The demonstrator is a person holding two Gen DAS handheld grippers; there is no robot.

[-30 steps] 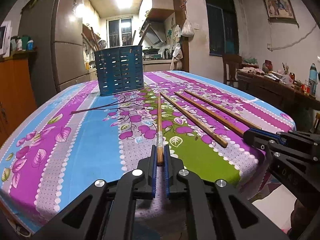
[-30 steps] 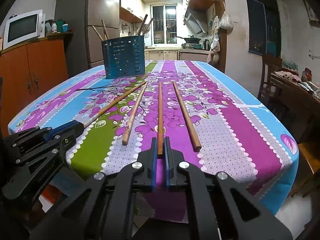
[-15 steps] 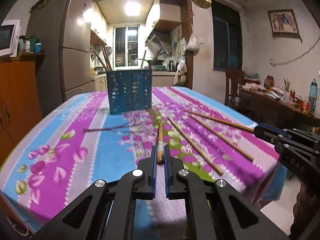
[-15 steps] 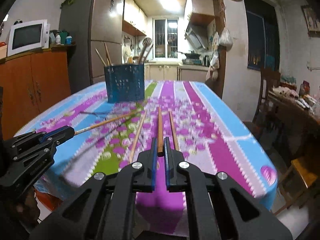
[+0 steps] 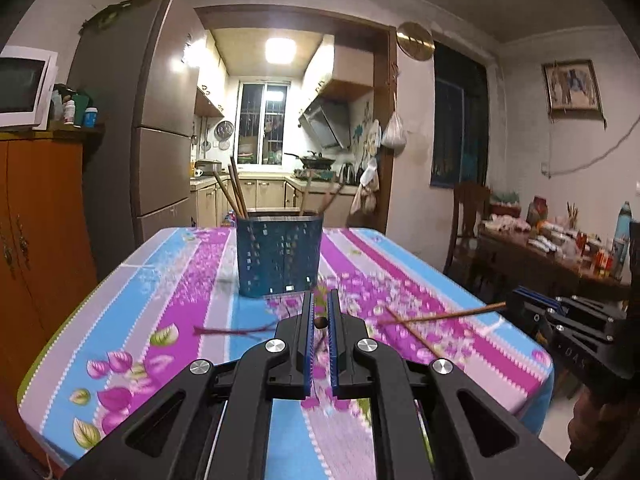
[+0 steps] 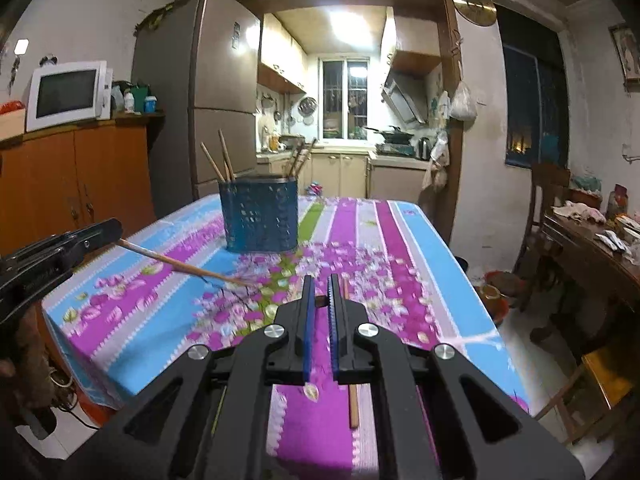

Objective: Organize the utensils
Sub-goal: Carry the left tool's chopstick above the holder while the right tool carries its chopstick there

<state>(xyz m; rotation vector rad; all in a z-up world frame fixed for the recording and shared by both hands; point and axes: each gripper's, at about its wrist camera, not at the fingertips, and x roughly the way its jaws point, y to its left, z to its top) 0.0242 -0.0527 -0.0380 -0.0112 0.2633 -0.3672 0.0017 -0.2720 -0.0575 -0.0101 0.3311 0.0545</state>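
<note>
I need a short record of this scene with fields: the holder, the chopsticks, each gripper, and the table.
holder: blue perforated utensil holder upright on the table, several chopsticks already standing in it
left gripper: shut on a chopstick, held above the cloth
right gripper: shut on a second chopstick, also held above the cloth
loose chopsticks: at least one lying on the table near its front edge
table: floral striped tablecloth
</note>
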